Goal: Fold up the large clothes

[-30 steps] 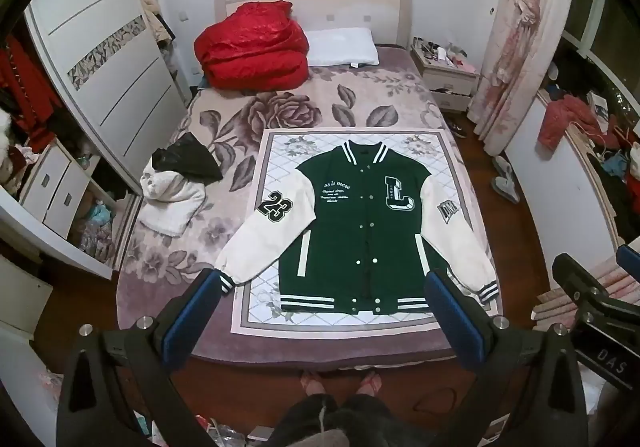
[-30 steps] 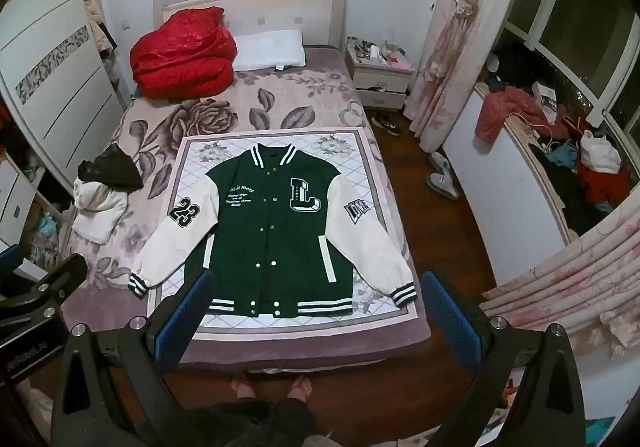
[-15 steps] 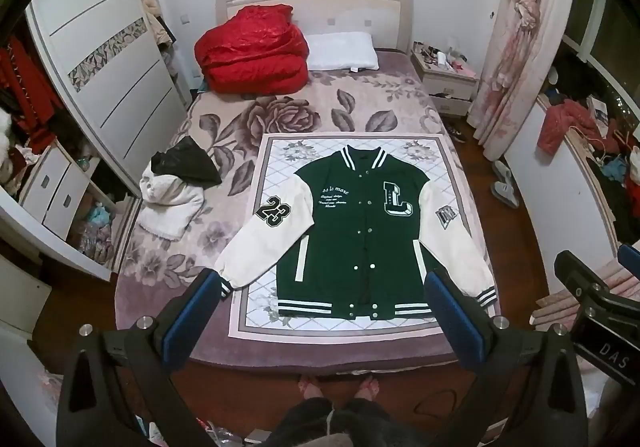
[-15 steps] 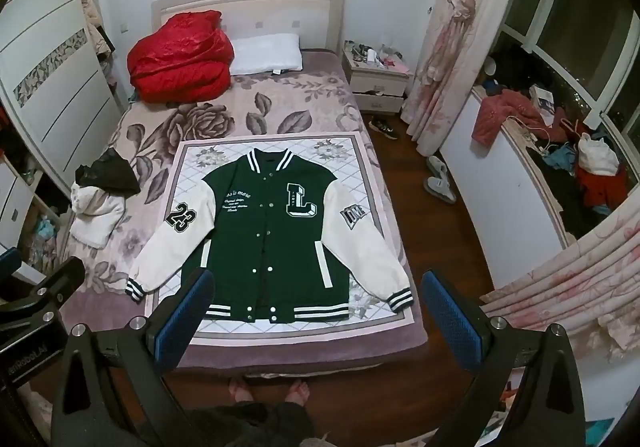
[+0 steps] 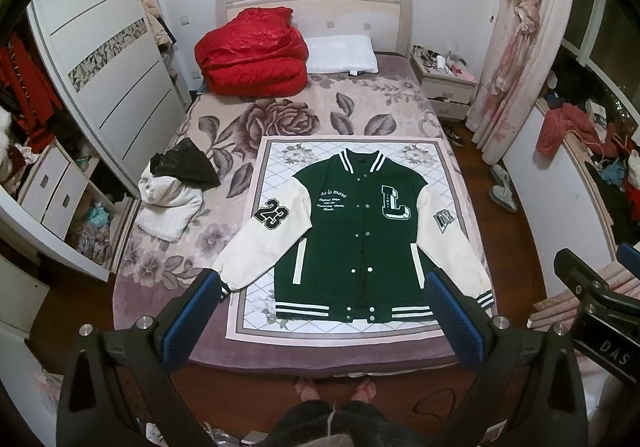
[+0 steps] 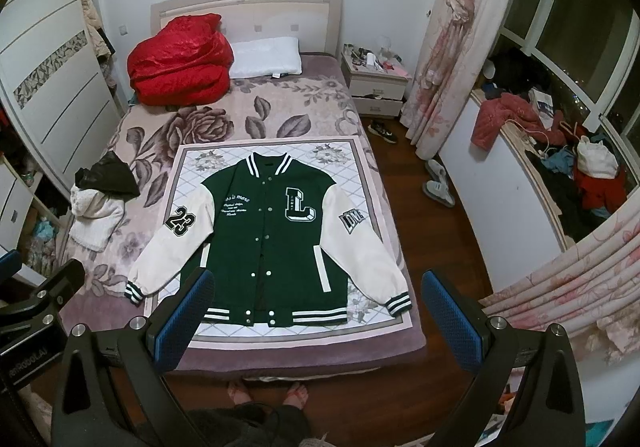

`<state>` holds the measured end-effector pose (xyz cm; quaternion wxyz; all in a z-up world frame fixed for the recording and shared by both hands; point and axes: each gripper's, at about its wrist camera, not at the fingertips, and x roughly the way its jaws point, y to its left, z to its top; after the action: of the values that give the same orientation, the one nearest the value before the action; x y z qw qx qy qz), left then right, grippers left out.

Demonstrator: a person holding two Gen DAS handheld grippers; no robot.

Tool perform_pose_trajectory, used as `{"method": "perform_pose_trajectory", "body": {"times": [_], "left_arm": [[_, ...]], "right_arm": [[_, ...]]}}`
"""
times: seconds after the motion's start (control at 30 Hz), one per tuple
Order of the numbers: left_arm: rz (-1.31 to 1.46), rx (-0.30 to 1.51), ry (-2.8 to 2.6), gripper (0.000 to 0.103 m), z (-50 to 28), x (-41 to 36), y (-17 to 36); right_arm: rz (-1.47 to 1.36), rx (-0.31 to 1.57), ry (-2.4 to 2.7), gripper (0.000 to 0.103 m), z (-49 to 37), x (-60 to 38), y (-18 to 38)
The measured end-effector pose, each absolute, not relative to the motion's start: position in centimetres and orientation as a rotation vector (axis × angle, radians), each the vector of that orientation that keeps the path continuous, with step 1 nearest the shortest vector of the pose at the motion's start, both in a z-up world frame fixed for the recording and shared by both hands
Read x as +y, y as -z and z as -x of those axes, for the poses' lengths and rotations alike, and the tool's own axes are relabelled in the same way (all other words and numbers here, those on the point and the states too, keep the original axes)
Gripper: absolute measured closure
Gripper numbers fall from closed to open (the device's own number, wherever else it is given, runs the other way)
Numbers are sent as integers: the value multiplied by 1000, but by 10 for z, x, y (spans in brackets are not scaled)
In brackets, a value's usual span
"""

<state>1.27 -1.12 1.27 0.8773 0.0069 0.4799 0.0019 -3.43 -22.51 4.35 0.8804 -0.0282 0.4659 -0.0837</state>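
A green varsity jacket (image 5: 360,231) with cream sleeves lies flat, front up and buttoned, on a white quilted mat (image 5: 280,163) at the foot of the bed. It also shows in the right wrist view (image 6: 272,235). Both sleeves spread out and down. My left gripper (image 5: 320,311) is open and empty, held high above the bed's foot edge. My right gripper (image 6: 318,307) is open and empty too, at the same height. Neither touches the jacket.
A red quilt (image 5: 252,55) and white pillow (image 5: 344,55) lie at the headboard. A black and white clothes heap (image 5: 176,191) sits at the bed's left edge. Wardrobe (image 5: 100,79) at left, nightstand (image 5: 444,83) and a cluttered ledge (image 6: 560,167) at right. My feet (image 5: 332,387) stand at the bed's foot.
Both grippers have drawn back and up a little, so the bed and jacket look slightly smaller and farther. The jacket has not moved. Both grippers stay open.
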Motion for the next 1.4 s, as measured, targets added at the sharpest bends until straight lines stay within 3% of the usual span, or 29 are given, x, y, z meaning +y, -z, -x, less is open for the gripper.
{"method": "perform_pose_trajectory", "body": {"times": [1.4], "left_arm": [[-1, 968, -1, 0, -20, -13, -31]], "right_arm": [[66, 938, 174, 0, 33, -214, -69]]}}
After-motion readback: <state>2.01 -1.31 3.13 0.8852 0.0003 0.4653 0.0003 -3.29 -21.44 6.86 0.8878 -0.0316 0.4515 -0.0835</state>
